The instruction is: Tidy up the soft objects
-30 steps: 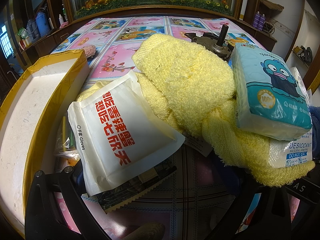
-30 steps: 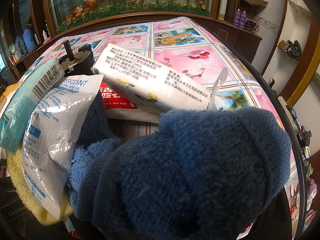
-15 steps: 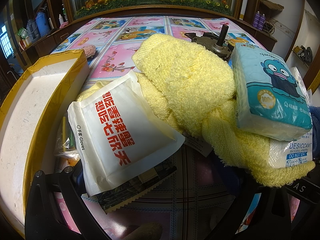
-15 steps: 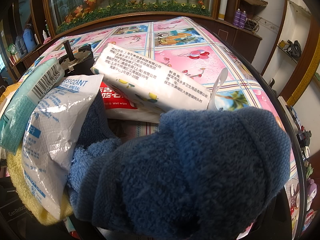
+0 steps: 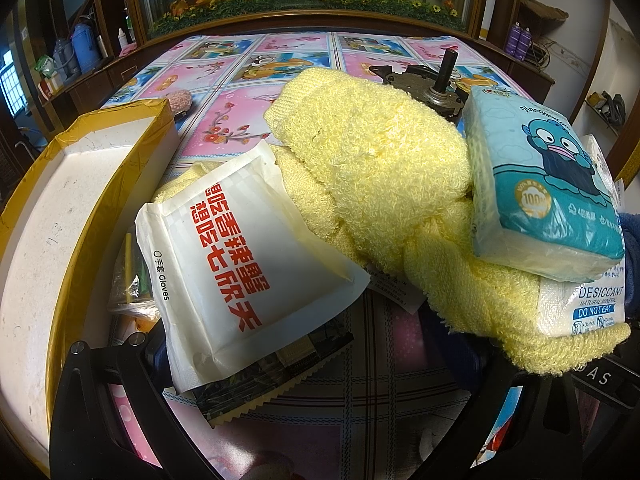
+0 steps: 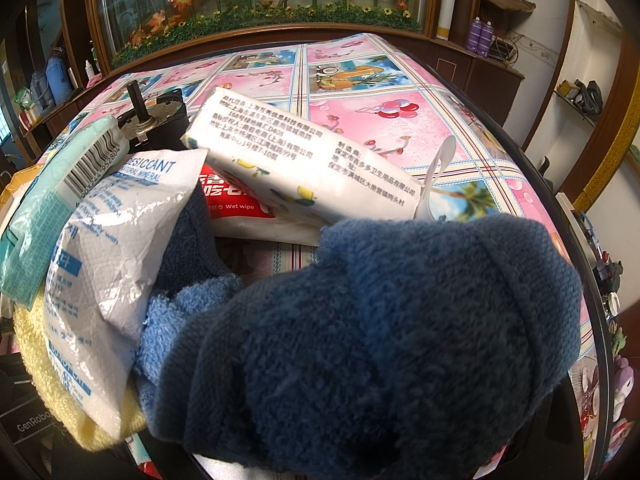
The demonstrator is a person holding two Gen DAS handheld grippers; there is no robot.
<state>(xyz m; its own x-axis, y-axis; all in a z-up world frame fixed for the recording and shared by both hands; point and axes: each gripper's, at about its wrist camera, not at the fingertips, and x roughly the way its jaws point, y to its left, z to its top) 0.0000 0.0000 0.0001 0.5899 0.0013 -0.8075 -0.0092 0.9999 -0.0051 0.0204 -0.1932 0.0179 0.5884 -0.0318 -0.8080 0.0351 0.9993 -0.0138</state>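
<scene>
A crumpled yellow towel [image 5: 384, 184] lies in the pile ahead in the left wrist view. A white gloves packet [image 5: 240, 272] leans on its left, a teal tissue pack [image 5: 544, 192] and a desiccant bag [image 5: 580, 308] rest on its right. My left gripper [image 5: 312, 412] is open low in front of the pile, holding nothing. In the right wrist view a dark blue towel [image 6: 380, 340] fills the foreground and hides my right gripper's fingers. Behind it lie a white tissue pack [image 6: 300, 164], a wet wipe packet [image 6: 236, 200] and the desiccant bag [image 6: 104, 248].
A white box with yellow taped rim [image 5: 68, 216] stands at the left. A metal motor with a black shaft [image 5: 436, 84] sits behind the yellow towel, also in the right wrist view [image 6: 148, 120]. The patterned tablecloth [image 6: 392, 120] stretches beyond.
</scene>
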